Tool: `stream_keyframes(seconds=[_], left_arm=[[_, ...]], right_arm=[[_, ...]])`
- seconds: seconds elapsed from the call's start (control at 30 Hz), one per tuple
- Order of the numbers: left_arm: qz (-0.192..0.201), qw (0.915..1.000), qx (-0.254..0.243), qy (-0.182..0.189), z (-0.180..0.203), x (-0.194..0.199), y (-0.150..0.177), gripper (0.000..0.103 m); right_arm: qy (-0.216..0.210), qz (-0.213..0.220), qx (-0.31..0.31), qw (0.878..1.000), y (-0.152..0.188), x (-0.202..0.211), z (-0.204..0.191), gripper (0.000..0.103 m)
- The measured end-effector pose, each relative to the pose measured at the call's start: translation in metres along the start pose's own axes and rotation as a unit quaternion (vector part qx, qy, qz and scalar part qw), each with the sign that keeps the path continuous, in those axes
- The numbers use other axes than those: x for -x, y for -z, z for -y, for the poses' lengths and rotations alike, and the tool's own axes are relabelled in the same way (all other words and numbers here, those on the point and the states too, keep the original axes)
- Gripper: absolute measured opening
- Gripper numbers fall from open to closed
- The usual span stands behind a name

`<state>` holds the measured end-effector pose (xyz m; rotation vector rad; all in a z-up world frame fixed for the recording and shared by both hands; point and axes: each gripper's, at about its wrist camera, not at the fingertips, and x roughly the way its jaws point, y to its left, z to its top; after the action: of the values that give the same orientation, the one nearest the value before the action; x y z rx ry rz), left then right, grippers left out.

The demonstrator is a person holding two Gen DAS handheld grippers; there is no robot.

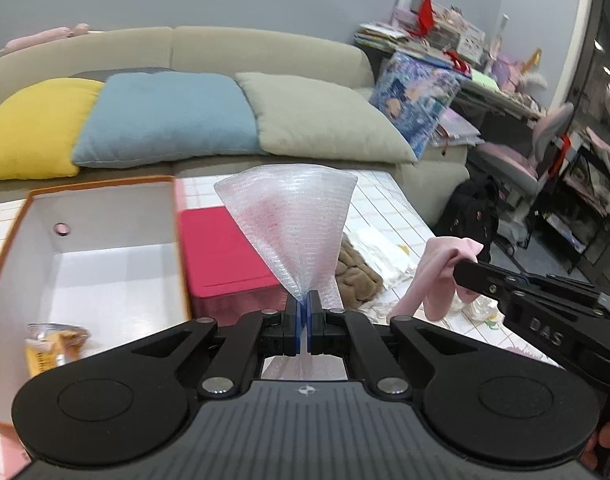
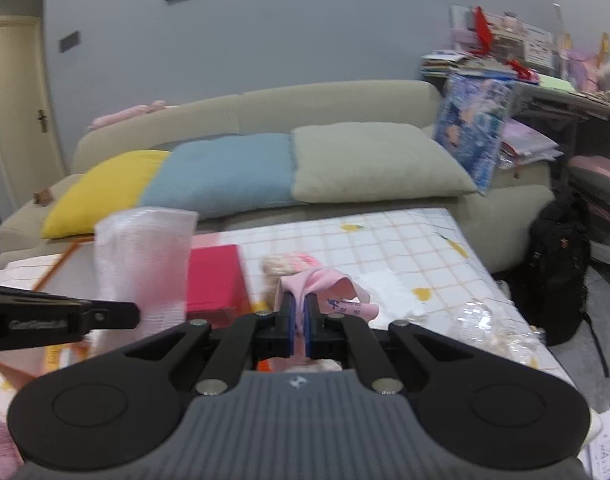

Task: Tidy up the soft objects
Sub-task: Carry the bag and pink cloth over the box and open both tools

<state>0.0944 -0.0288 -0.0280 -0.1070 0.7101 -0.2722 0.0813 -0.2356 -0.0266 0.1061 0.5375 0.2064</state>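
Note:
My left gripper [image 1: 304, 300] is shut on a translucent white foam sheet [image 1: 293, 220] that fans upward above the table; the sheet also shows in the right wrist view [image 2: 143, 256]. My right gripper [image 2: 299, 300] is shut on a pink cloth [image 2: 329, 286] with a printed label; in the left wrist view the pink cloth [image 1: 433, 276] hangs from the right gripper's fingers [image 1: 477, 276]. An open white box with an orange rim [image 1: 93, 248] stands at the left, holding a yellow packet [image 1: 51, 346]. A brown fuzzy object [image 1: 357, 276] lies behind the sheet.
A red box [image 1: 225, 248] stands beside the white box. The table has a checked cloth [image 2: 405, 240]. Clear plastic wrapping [image 2: 489, 324] lies at the right. A sofa with yellow, blue and beige cushions [image 2: 233, 172] is behind. A black backpack [image 2: 557, 264] sits on the floor.

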Motion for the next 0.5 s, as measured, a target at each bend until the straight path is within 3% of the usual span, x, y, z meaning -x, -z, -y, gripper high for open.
stream_keyframes(seconds=[0.37, 0.5], left_arm=[[0.041, 0.9959, 0.065, -0.047, -0.062, 0.044, -0.005, 0.002], [0.057, 0.9934, 0.075, -0.066, -0.081, 0.054, -0.006, 0.002]], right_arm=[[-0.118, 0.031, 0.035, 0.992, -0.033, 0.014, -0.077, 0.001], [-0.164, 0.024, 0.043, 0.985, -0.045, 0.003, -0.106, 0.001]])
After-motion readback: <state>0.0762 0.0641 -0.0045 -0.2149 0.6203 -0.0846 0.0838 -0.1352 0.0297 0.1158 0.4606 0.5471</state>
